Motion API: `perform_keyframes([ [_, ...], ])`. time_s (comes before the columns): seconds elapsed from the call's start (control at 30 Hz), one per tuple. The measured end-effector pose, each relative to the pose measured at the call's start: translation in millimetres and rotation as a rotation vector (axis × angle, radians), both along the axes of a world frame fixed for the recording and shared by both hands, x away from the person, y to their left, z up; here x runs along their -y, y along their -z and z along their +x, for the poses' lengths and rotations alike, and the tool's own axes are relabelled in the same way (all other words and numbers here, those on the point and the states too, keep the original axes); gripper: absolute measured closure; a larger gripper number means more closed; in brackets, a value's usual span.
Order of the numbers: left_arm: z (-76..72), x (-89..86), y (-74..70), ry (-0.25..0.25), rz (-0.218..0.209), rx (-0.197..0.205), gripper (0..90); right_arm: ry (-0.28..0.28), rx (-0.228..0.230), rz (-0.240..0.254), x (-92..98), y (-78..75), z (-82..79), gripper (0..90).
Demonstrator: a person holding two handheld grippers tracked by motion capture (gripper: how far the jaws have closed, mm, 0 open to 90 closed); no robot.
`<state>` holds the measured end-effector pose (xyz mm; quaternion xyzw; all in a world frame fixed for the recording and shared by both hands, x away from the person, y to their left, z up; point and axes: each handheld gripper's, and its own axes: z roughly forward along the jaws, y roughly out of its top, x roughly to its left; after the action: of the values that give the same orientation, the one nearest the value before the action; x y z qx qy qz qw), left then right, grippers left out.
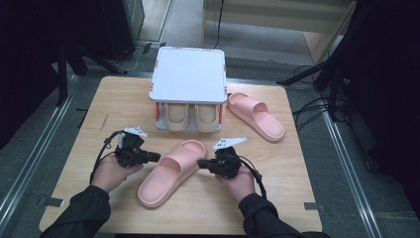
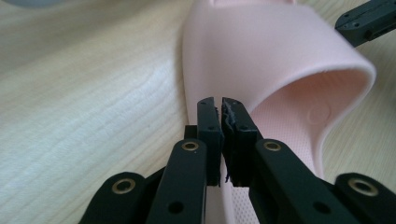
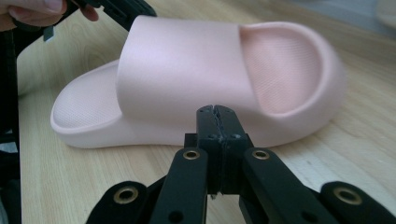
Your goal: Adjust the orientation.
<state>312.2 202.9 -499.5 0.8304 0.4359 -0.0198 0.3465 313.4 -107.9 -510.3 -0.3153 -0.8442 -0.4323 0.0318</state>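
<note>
I see a pink slide sandal (image 1: 171, 172) lying on the wooden surface (image 1: 94, 114), near the front edge and about midway between left and right, its toe end angled toward the far right. It lies sole down, strap uppermost.

My left hand-held gripper (image 1: 156, 157) sits at the sandal's left flank, level with the strap. In the left gripper view the jaws are together, with nothing but a thin slit between the pads, and the tips lie just at the edge of the sandal (image 2: 280, 60); I cannot tell whether they touch it. Nothing is clamped.

My right hand-held gripper (image 1: 200, 163) sits at the sandal's right flank, pointing left at the strap. In the right gripper view its jaws are fully together, tips just in front of the sandal's side wall (image 3: 187, 74), gripping nothing. Contact is not clear from here.

Farther back, a second pink slide sandal (image 1: 255, 115) lies on the right part of the surface, well apart from the first. At the far middle stands a small rack with a white top panel (image 1: 188, 74), and a pair of beige slippers (image 1: 192, 116) sits side by side on its lower level, toes facing me.

The left hand (image 1: 111, 173) and right hand (image 1: 238, 182) come in from the near edge in dark sleeves.
</note>
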Motion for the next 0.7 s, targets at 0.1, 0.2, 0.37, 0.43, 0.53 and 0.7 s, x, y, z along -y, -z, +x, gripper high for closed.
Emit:
perform_keyframes([
  [0.1,-1.3,-1.0,0.4,-0.008,-0.012,-0.009,86.6,-0.001,0.022,-0.025,-8.4,2.0,0.6,90.0],
  [0.2,-3.8,0.5,1.7,-0.001,-0.014,-0.020,86.4,0.004,0.029,-0.022,-7.9,2.5,4.5,90.0],
  [0.37,-9.4,7.6,2.2,0.005,-0.012,-0.019,85.9,0.020,0.034,-0.032,-10.6,1.5,11.4,90.0],
  [0.43,-11.6,8.9,1.9,-0.001,-0.015,-0.013,85.2,0.026,0.036,-0.033,-12.3,1.4,14.1,90.0],
  [0.53,-13.2,9.6,1.8,-0.010,-0.020,-0.006,84.9,0.030,0.035,-0.038,-14.5,0.7,16.5,90.0],
  [0.7,-16.9,9.3,1.8,-0.030,-0.038,-0.008,84.0,0.026,0.034,-0.040,-18.9,0.2,22.9,90.0],
])
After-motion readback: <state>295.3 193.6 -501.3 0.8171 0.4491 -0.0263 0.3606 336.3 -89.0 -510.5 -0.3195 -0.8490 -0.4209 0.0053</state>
